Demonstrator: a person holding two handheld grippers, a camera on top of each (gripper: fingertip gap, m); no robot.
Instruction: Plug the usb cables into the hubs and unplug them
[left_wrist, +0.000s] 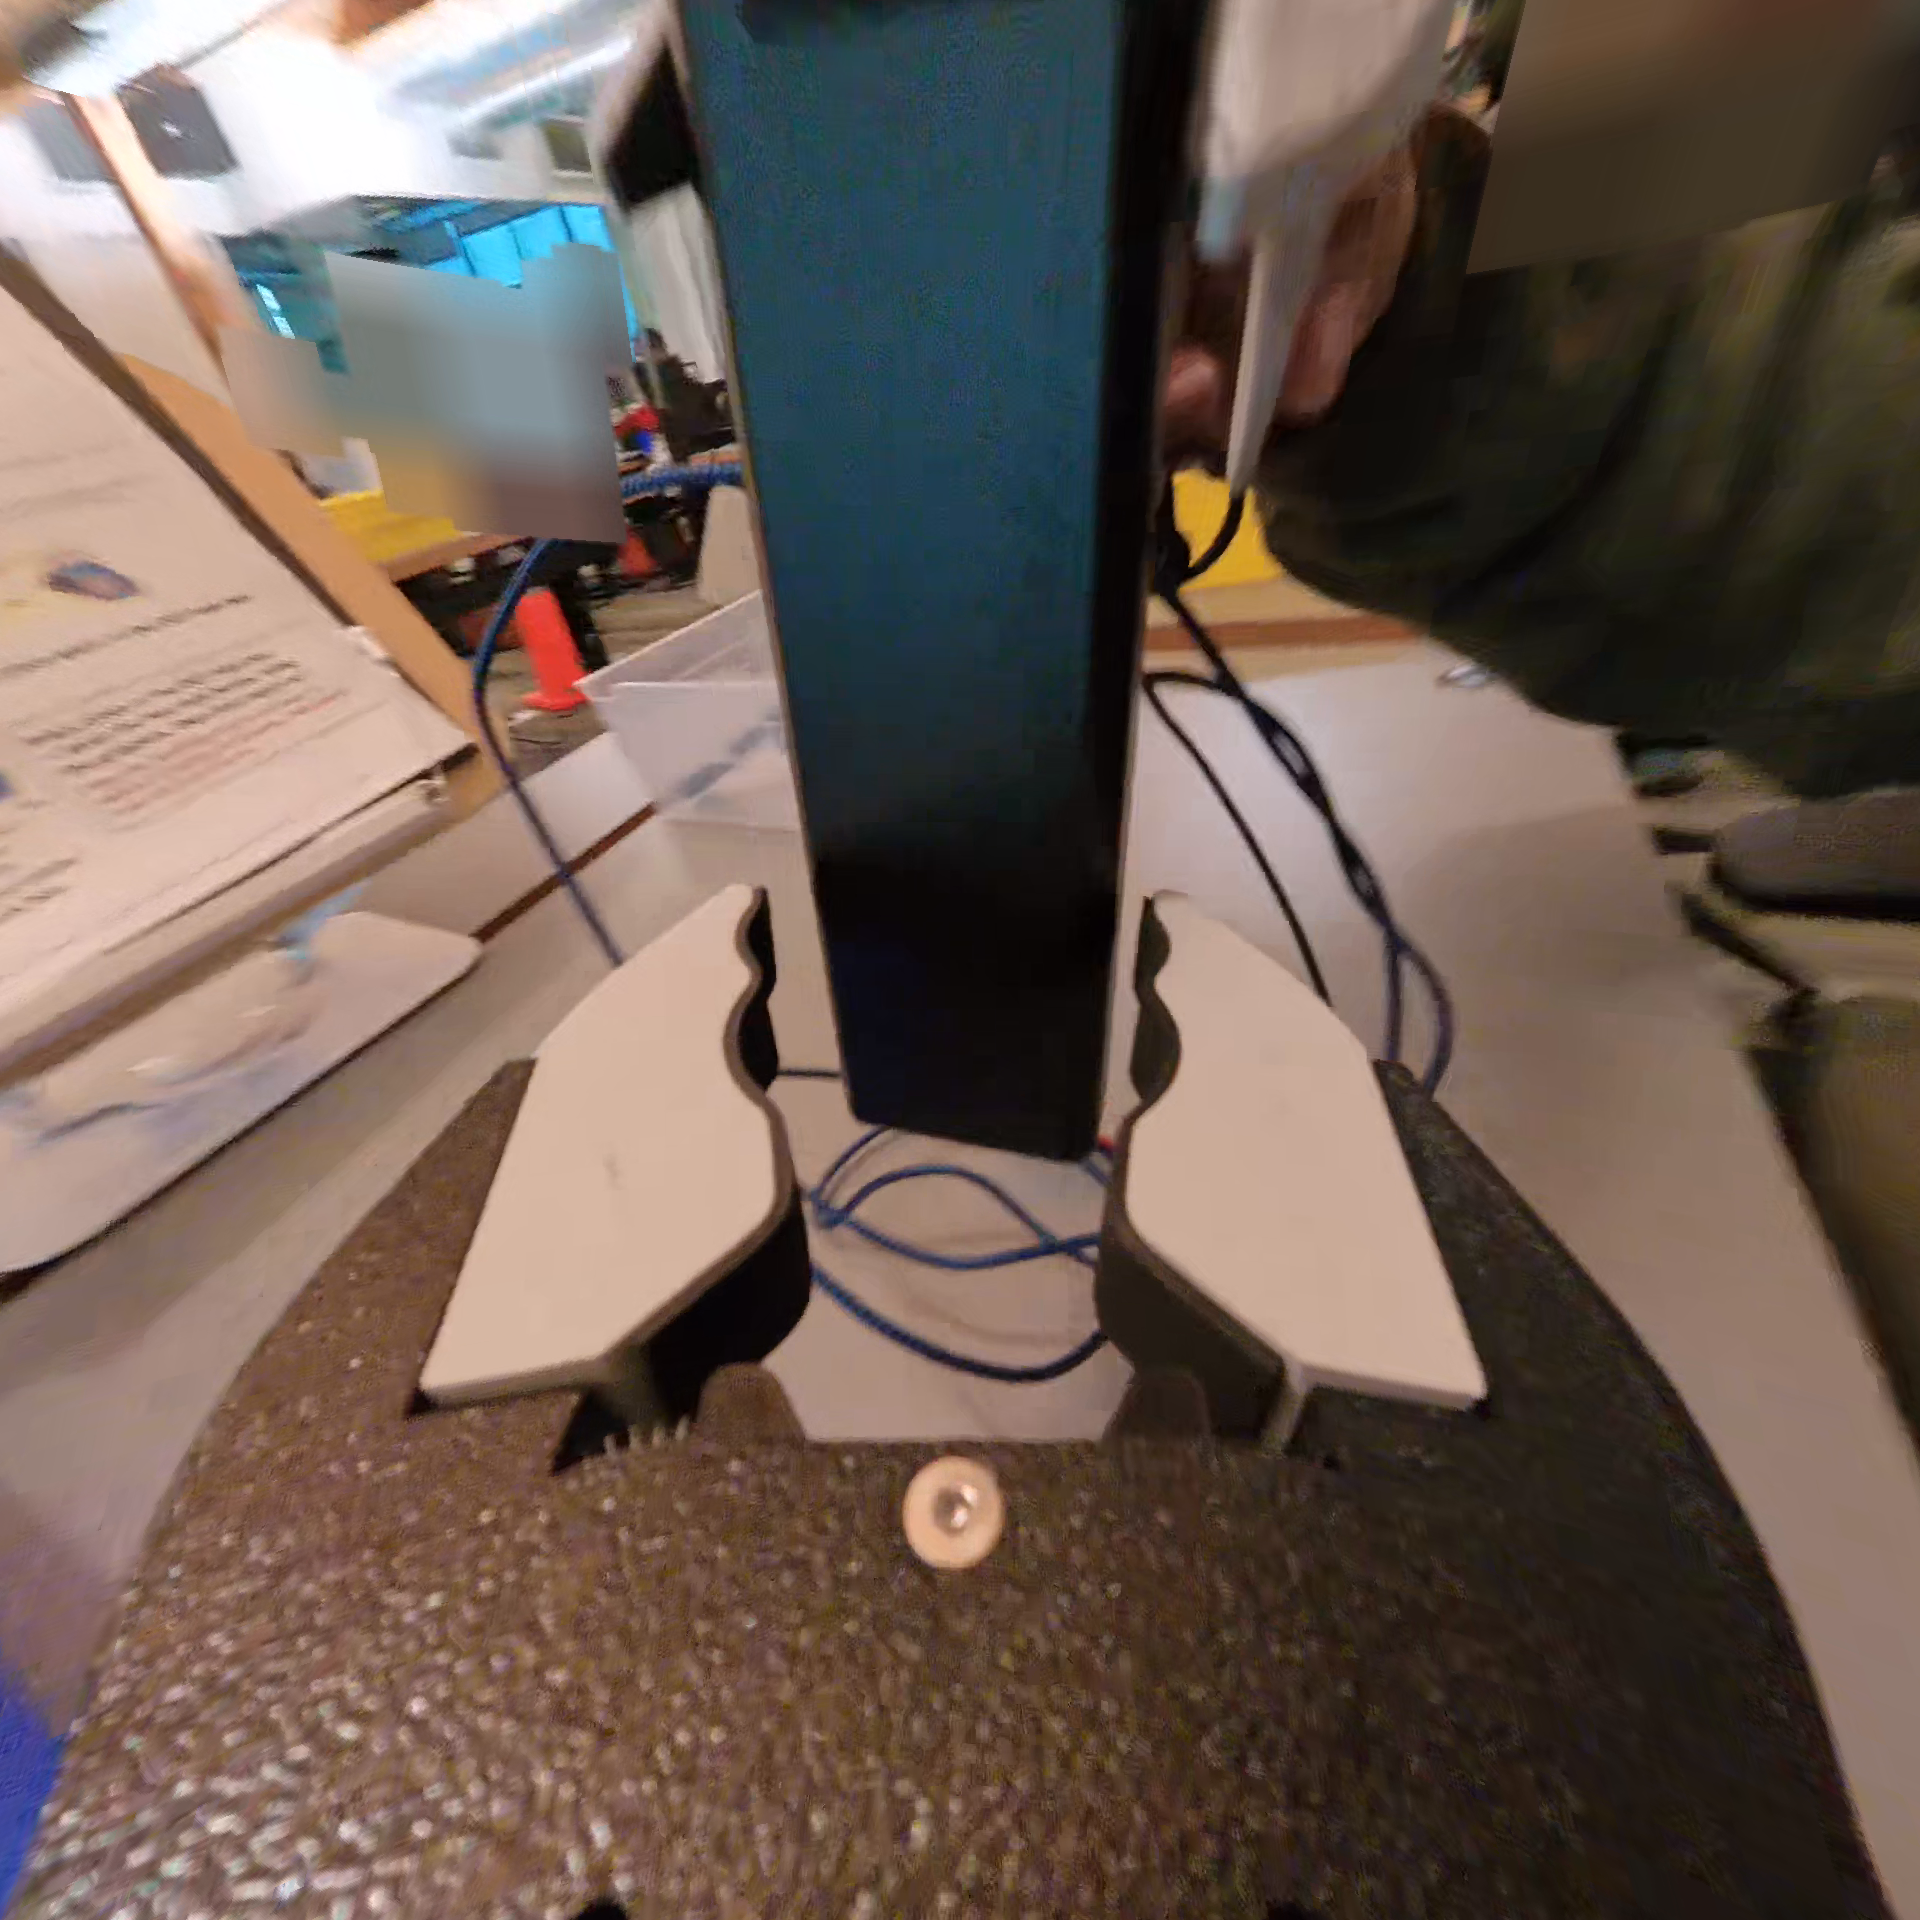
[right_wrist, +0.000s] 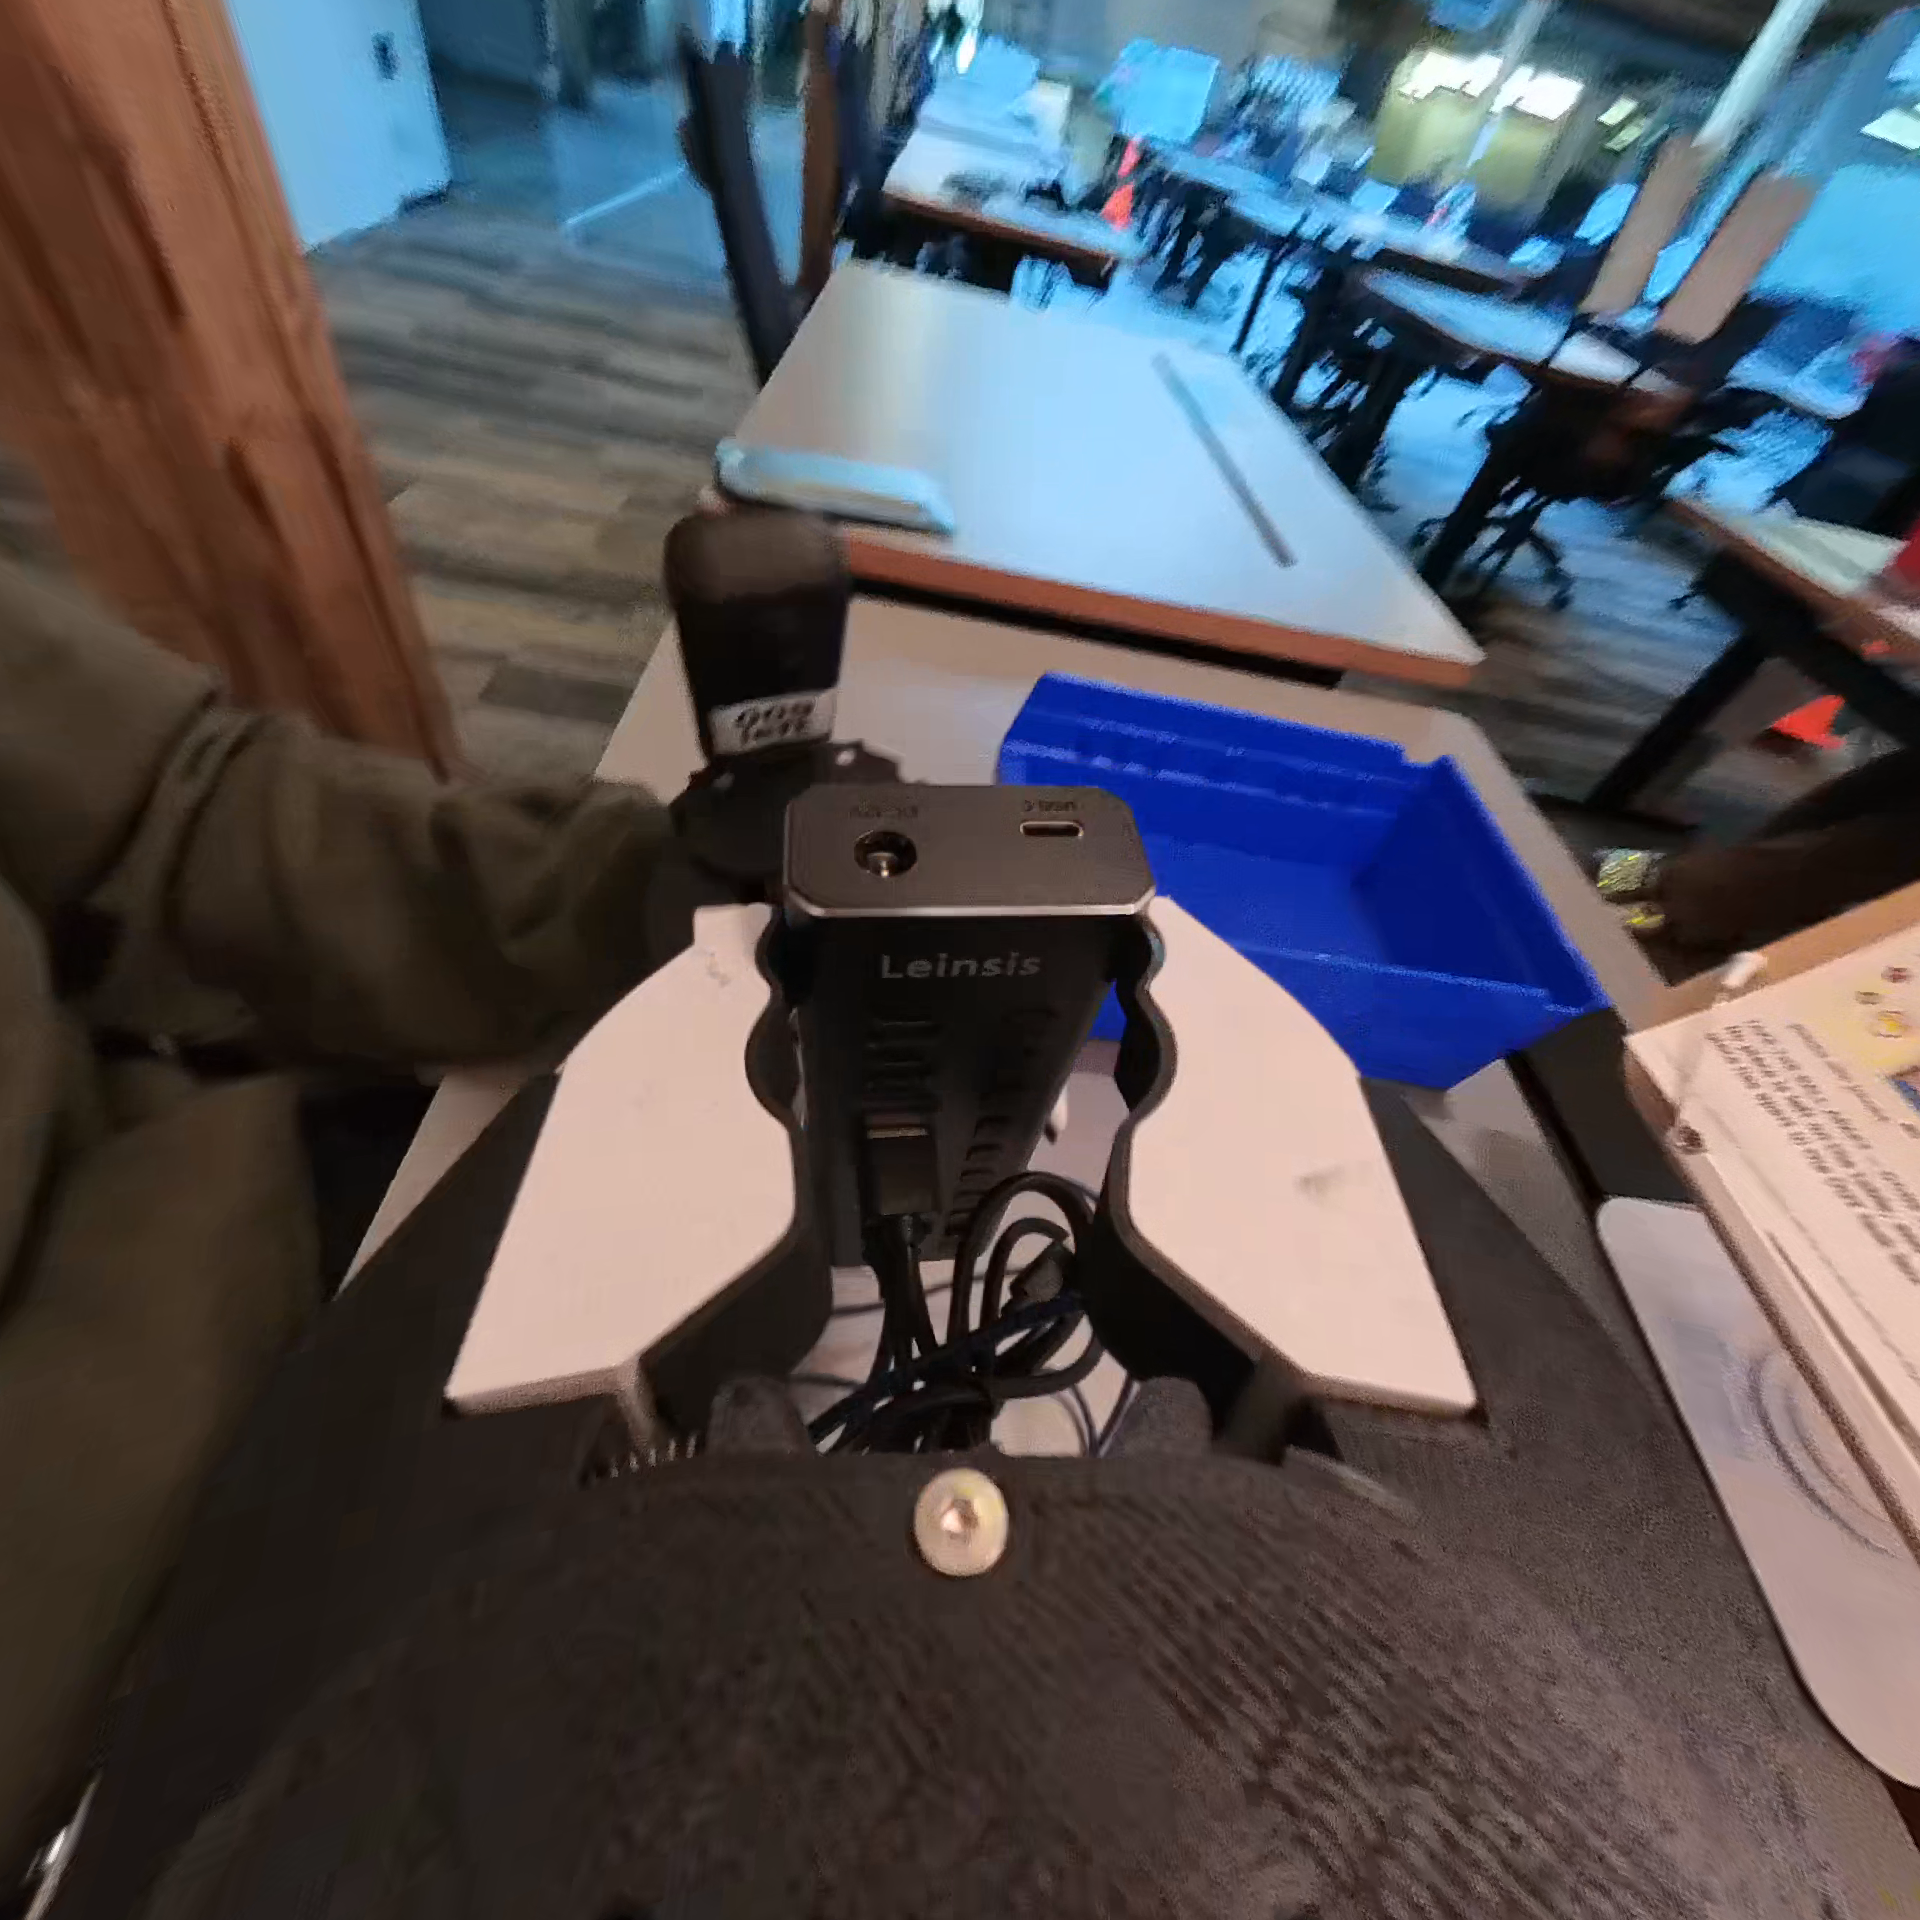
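I am clamping my right tongs (right_wrist: 951, 1049) on the rigid, smooth hub (right_wrist: 951, 997) by its long sides, while my left tongs (left_wrist: 951, 1049) are standing apart around it, untouching.

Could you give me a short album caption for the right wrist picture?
Right gripper clamps an upright black rectangular USB hub, black cables trailing below, beside a blue plastic bin.

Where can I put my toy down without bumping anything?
Bare tabletop sits behind the hub, left of the blue bin. The far table is bare between the grey device and metal strip. Cables crowd under the hub.
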